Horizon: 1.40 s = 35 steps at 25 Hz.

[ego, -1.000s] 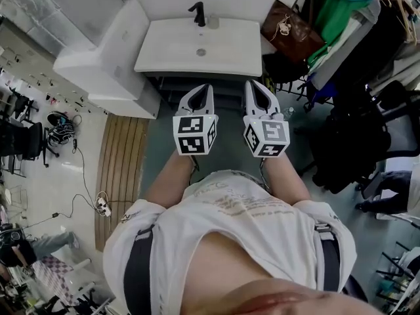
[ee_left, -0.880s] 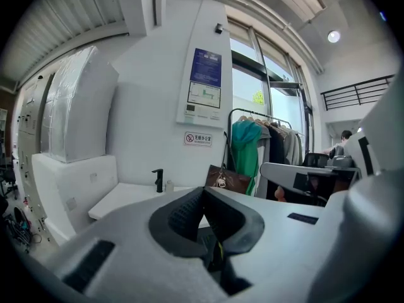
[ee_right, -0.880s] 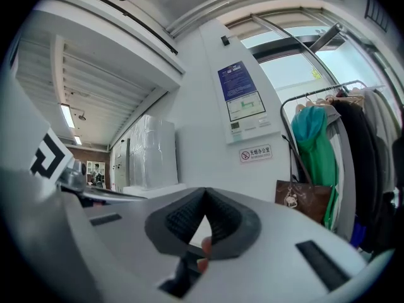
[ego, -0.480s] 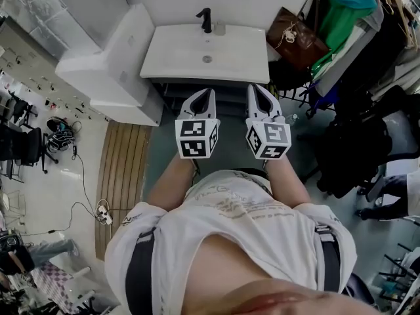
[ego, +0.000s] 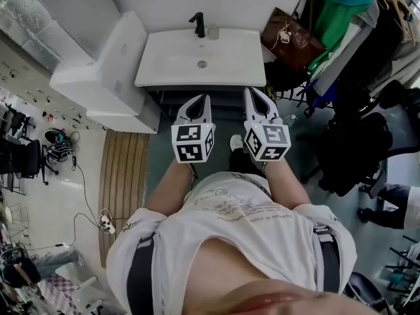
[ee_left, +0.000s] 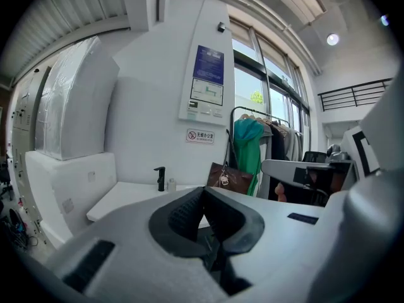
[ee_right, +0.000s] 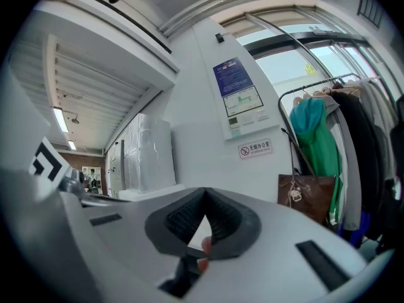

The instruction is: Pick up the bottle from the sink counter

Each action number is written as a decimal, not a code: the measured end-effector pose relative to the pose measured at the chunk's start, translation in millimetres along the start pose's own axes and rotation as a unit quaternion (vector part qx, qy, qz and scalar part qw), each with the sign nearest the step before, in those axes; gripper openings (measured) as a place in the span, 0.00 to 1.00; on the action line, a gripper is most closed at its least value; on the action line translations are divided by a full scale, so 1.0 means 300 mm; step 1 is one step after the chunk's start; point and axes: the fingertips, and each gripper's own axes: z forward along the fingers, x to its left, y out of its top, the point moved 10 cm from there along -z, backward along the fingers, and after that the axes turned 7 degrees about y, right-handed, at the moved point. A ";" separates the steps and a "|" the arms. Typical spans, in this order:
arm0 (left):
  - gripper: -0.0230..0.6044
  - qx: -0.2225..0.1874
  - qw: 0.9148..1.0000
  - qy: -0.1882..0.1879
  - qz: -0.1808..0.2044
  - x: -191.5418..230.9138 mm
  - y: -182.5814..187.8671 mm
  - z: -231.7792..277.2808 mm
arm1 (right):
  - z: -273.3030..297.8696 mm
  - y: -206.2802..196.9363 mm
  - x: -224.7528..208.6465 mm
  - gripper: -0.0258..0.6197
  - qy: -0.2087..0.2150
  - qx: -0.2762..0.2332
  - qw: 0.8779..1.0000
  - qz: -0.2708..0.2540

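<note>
The small pale bottle [ego: 213,31] stands at the back of the white sink counter [ego: 170,61], just right of the black faucet [ego: 198,23]. In the left gripper view the bottle [ee_left: 172,184] and the faucet [ee_left: 160,178] show far off, above my jaws. My left gripper [ego: 204,97] and right gripper [ego: 249,90] are held side by side in front of the counter's near edge, well short of the bottle. Both are shut with nothing in them: the left gripper [ee_left: 203,191] and the right gripper [ee_right: 205,191] each show pads meeting at the tip.
A large white cabinet [ego: 105,64] adjoins the counter on the left. A brown bag [ego: 289,35] and a clothes rack with a green garment [ego: 341,12] stand to the right, with dark bags [ego: 354,143] lower down. A wooden slat mat [ego: 121,169] lies on the floor at left.
Both grippers keep the same side-by-side pose, shut. The view has shifted slightly, and a shoe has come into sight on the floor between the grippers.
</note>
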 end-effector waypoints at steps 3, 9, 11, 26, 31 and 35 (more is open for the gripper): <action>0.07 0.006 1.000 -0.001 0.002 -0.003 0.000 0.052 | 0.039 0.004 -0.046 0.07 -0.004 -0.005 1.000 0.007; 0.07 0.008 1.000 0.006 0.001 0.030 0.013 0.165 | 0.161 -0.009 -0.109 0.07 0.004 -0.002 1.000 0.003; 0.07 0.007 1.000 0.013 -0.001 0.051 0.025 0.216 | 0.217 -0.012 -0.128 0.07 0.014 0.000 1.000 -0.001; 0.07 0.030 0.997 0.065 -0.011 0.129 0.141 0.644 | 0.652 0.036 -0.392 0.07 0.063 0.018 0.998 -0.014; 0.07 0.043 0.996 0.077 -0.007 0.124 0.169 0.798 | 0.756 0.039 -0.515 0.07 0.064 0.025 0.998 -0.001; 0.07 0.049 0.995 0.088 -0.006 0.115 0.189 0.903 | 0.832 0.026 -0.597 0.07 0.073 0.034 0.997 -0.002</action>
